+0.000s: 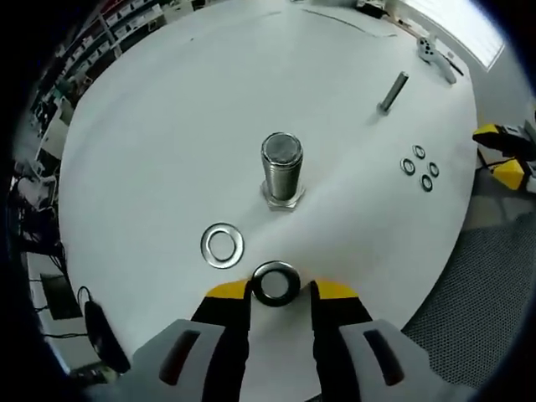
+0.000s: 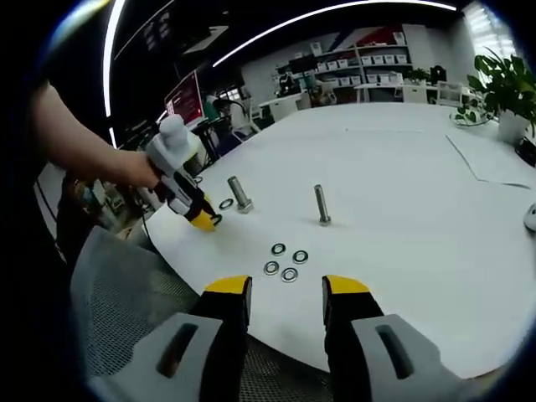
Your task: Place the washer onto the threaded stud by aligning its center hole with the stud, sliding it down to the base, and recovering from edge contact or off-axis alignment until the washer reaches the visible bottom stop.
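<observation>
White worktop (image 1: 167,126) is spreading across the left gripper view, with shelving and cables blurring at its far edges. At the centre of that view, a thick threaded stud (image 1: 281,172) is standing upright on its hex base. The left claw (image 1: 280,291) is rising from 6 o'clock, its yellow-tipped jaws sitting a washer-width apart with a dark washer (image 1: 275,283) lying flat between them; whether the tips are actually pressing on it I cannot tell. A lighter, larger washer (image 1: 223,245) is lying flat on the worktop at about 10 o'clock from the claw, apart from the stud. Four small washers (image 1: 420,167) are clustering at 3 o'clock, and a slim bolt (image 1: 392,92) is standing at 1 o'clock.

In the right gripper view, the right claw (image 2: 286,295) is hanging open and empty over the worktop's near edge. Beyond it the small washers (image 2: 285,261) are lying together, with the slim bolt (image 2: 322,204) upright behind them. At 10 o'clock a person's hand (image 2: 134,170) is holding the left claw (image 2: 208,221) low beside the threaded stud (image 2: 239,193).
</observation>
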